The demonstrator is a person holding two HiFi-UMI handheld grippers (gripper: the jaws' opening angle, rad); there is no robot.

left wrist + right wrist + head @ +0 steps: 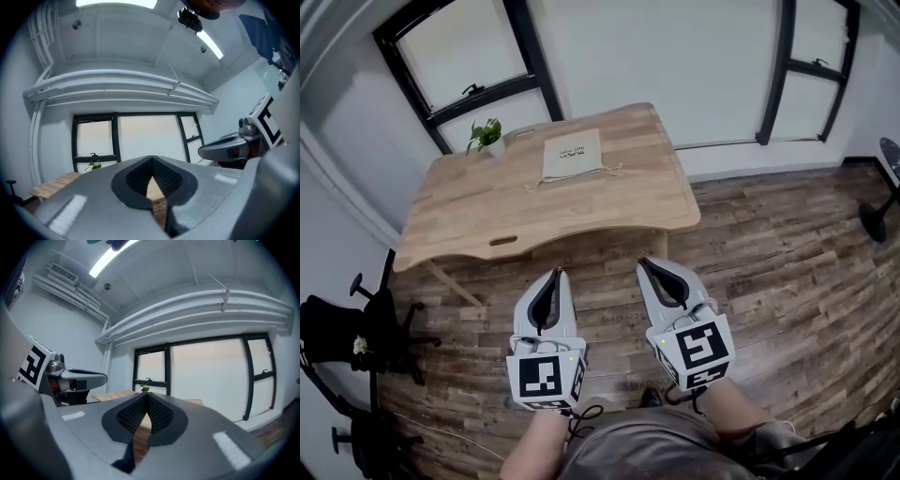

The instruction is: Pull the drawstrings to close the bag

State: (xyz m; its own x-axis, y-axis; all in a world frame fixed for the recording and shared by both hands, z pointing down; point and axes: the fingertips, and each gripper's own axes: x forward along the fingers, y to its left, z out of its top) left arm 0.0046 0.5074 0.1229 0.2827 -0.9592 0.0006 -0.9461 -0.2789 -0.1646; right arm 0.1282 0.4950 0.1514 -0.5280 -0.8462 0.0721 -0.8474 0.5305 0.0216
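Task is not started, as judged from the layout. Left claw (pixel 556 273) is clenched with nothing between its jaws; tips are seen meeting in the left gripper view (pixel 151 158). Right claw (pixel 641 262) is likewise clenched and empty, confirmed in the right gripper view (pixel 146 394). Both are held level, side by side, over the floor (pixel 769 272), short of the bench's near edge.

The drawstring bag (pixel 572 154) is laid flat on the bench (pixel 487 211), well ahead of both claws and roughly between their lines. The drawstrings (pixel 607 171) are trailed loose from the bag's near edge, one to each side. No cinching is visible at the mouth, though that detail is small.

Left to do, by estimate: the bench is to be approached, a string gripped per claw, and the strings pulled apart.

Surface: light wood bench, a handle slot cut near its front edge. A potted plant (pixel 486 134) is set ahead and left of the bag. Room: white wall, black-framed windows (pixel 478 56) beyond the bench, wood-plank floor, a black office chair (pixel 337 342) left of the left claw.
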